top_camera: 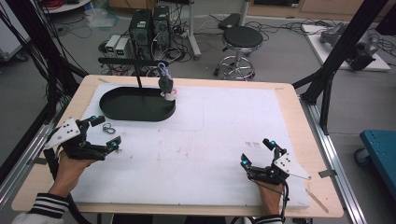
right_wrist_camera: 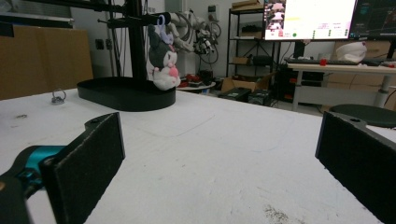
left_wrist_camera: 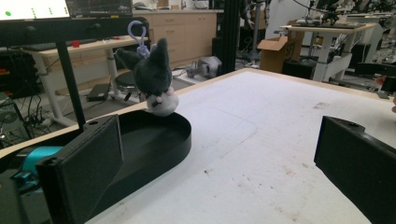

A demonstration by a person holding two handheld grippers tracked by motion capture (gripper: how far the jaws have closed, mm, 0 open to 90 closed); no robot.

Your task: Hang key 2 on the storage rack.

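In the high view we are seeing the plush [top_camera: 166, 87] hanging upright from the stand's bar over the tray [top_camera: 116, 111], ahead and to the right of the left gripper [top_camera: 104, 132], which is far nearer than the right gripper [top_camera: 257, 153]. In the left gripper view we are holding the fingers [left_wrist_camera: 88, 168] spread, empty, the plush [left_wrist_camera: 156, 79] ahead-left. In the right gripper view the fingers [right_wrist_camera: 88, 158] are likewise spread, the plush [right_wrist_camera: 163, 60] well off.
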